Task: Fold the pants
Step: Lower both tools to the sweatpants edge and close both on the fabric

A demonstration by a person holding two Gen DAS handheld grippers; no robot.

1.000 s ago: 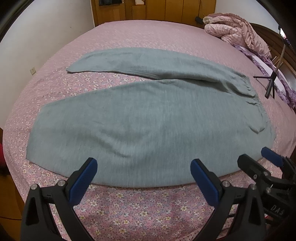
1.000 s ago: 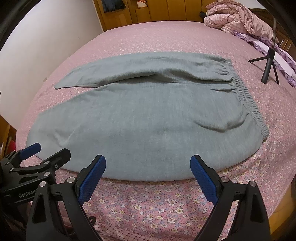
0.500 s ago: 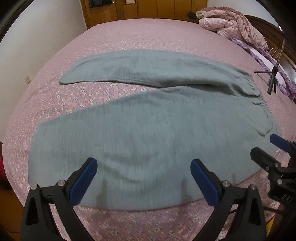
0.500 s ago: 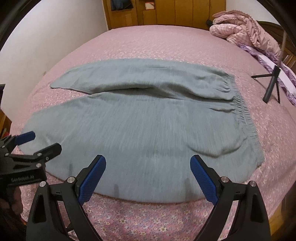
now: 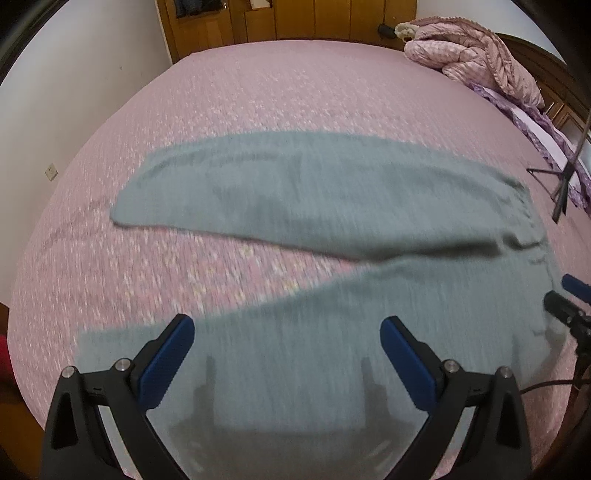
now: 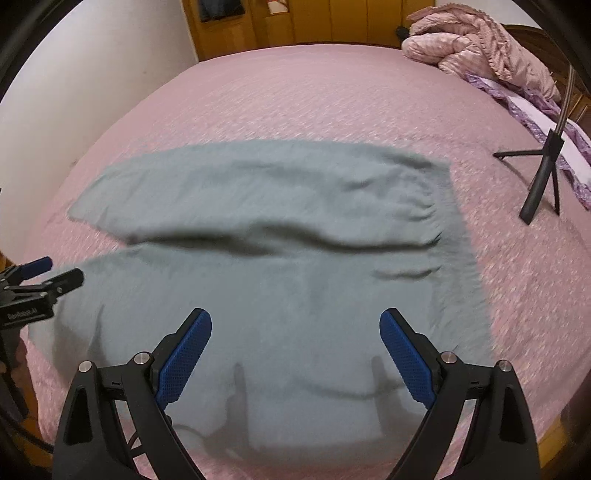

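Note:
Grey-green pants (image 5: 314, 206) (image 6: 280, 236) lie flat on the pink flowered bed, legs spread toward the left and waistband (image 6: 456, 221) at the right. My left gripper (image 5: 286, 332) hovers open over the near leg, nothing between its blue pads. My right gripper (image 6: 295, 328) stands open above the seat and near leg, close to the waistband end. In the right wrist view the left gripper (image 6: 48, 275) shows at the left edge. The right gripper (image 5: 569, 299) peeks in at the right of the left wrist view. Both views are motion-blurred.
The pink bedspread (image 5: 295, 92) extends far beyond the pants. A crumpled pink quilt (image 6: 480, 44) lies at the back right. A black tripod (image 6: 543, 177) stands on the bed to the right. Wooden wardrobe doors (image 5: 295, 18) line the far wall, and a white wall is at left.
Both grippers have moved forward over the pants, so the near leg now lies under the fingers instead of ahead of them. The pants have not shifted. Both jaws stay open.

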